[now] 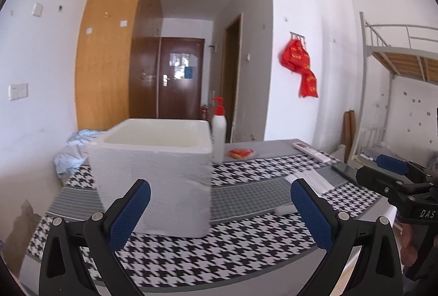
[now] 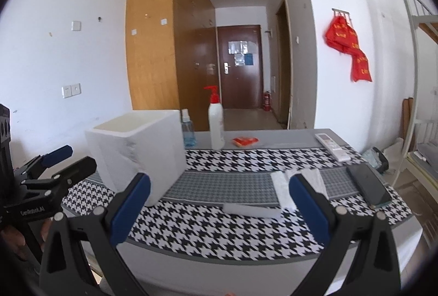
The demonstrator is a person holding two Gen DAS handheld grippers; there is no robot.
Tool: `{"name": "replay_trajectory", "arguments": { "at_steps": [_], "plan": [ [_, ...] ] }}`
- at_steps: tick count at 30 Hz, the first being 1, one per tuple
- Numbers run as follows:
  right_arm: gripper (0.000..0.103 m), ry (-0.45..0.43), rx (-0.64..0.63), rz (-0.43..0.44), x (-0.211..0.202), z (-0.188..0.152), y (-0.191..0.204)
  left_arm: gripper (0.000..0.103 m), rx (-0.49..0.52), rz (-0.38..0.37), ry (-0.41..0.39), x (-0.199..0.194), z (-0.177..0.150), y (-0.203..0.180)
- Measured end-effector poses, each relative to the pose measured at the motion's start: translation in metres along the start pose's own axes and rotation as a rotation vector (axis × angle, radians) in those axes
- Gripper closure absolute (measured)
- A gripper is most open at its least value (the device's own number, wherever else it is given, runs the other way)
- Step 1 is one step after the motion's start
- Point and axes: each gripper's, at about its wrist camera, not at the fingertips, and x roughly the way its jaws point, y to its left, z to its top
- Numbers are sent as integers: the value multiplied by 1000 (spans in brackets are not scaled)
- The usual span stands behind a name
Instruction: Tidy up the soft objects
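A white foam box (image 1: 156,173) stands open-topped on the houndstooth tablecloth (image 1: 232,244); it also shows in the right wrist view (image 2: 137,151). White soft pads (image 2: 284,189) lie on the cloth right of the box, with a white foam strip (image 2: 251,209) in front of them; the pads also show in the left wrist view (image 1: 314,179). My left gripper (image 1: 220,211) is open and empty, hovering at the table's front edge before the box. My right gripper (image 2: 219,204) is open and empty, hovering before the strip.
A white pump bottle with red top (image 2: 216,123), a blue spray bottle (image 2: 187,131), a red packet (image 2: 245,141), a remote (image 2: 332,147) and a dark phone (image 2: 368,185) are on the table. Blue cloth (image 1: 71,151) lies at the left end. A bunk bed (image 1: 397,63) stands right.
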Motion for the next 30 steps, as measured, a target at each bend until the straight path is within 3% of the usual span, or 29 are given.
{"name": "replay_trajectory", "arguments": {
  "at_steps": [12,30],
  "plan": [
    [1,15,14,-82,-6,-6,-27,1,30,-65,47,18,-4,-27],
    [1,57,54,-137,-1,-14,-66,1,103,-132,110,52,-5,-61]
  ]
}}
